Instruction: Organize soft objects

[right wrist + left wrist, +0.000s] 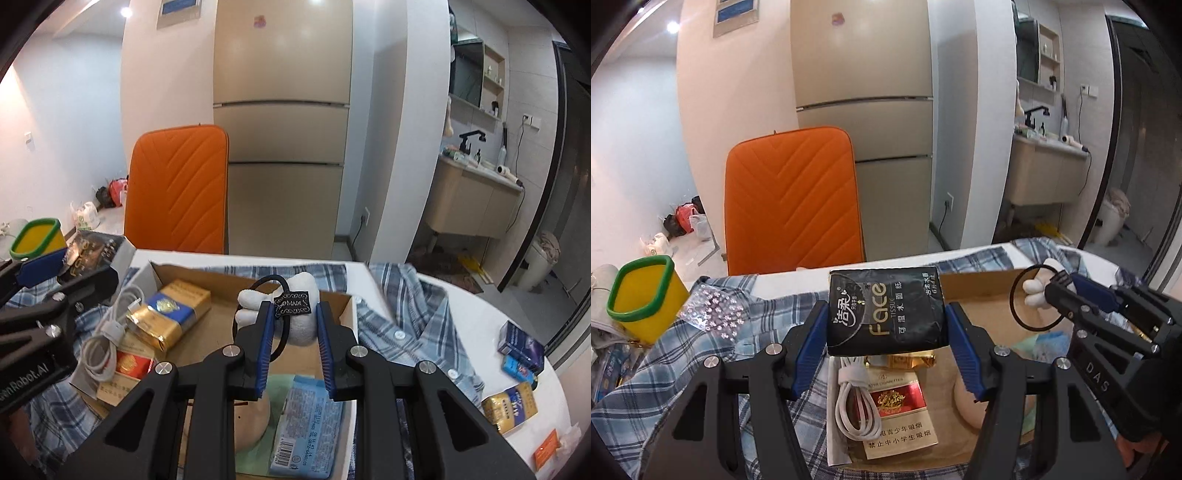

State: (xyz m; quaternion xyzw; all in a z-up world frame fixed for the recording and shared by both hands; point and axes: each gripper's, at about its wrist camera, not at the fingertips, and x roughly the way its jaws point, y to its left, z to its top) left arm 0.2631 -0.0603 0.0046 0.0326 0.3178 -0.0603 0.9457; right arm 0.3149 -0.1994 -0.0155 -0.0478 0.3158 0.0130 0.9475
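Both loads hung directly above the open cardboard box [347, 310], so the next move looked like a straight drop. Left gripper [886, 314] was clamped on the black tissue pack [888, 310], long axis spanning the jaws. Right gripper [295, 325] was pinched nearly together on a white plush hair tie [295, 306] (tag facing camera), over the box's far end.
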